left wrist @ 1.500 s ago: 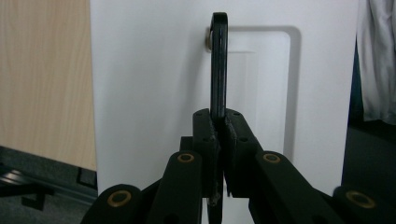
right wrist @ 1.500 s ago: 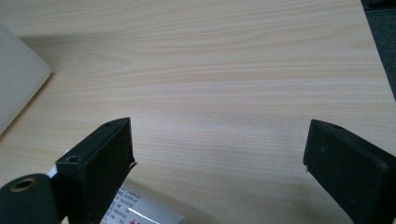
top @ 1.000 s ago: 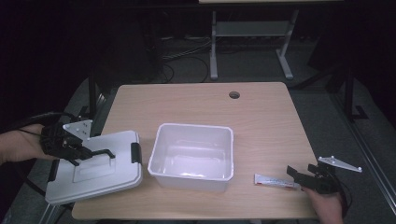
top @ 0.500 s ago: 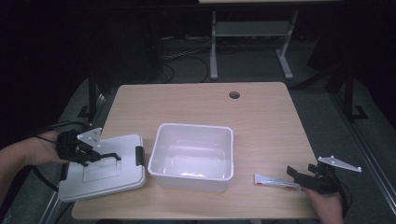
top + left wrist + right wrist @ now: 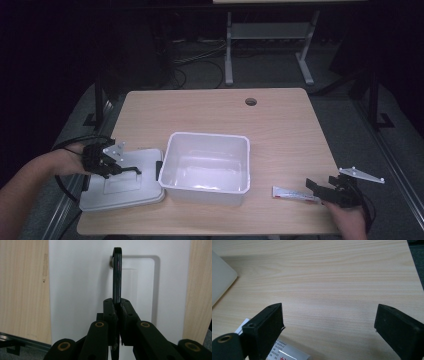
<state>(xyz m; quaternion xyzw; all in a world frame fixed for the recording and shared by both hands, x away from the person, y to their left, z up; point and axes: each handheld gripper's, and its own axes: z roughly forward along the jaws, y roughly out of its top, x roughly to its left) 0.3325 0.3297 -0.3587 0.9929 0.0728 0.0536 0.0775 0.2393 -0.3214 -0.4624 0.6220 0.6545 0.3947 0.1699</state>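
The white lid (image 5: 122, 180) lies flat on the near left corner of the bench (image 5: 280, 120), just beside the open white box (image 5: 207, 167). The left tool (image 5: 117, 305) is clenched on the lid's black handle (image 5: 116, 275). So the lid seems to be off and set down; I judge that only letting go of it is left. The right tool (image 5: 320, 189) is released, its jaws wide apart, near a small tube (image 5: 294, 193) at the near right. The bench is pale wood with a round hole (image 5: 251, 101) far back. The room is dark, with cables (image 5: 200, 55) on the floor.
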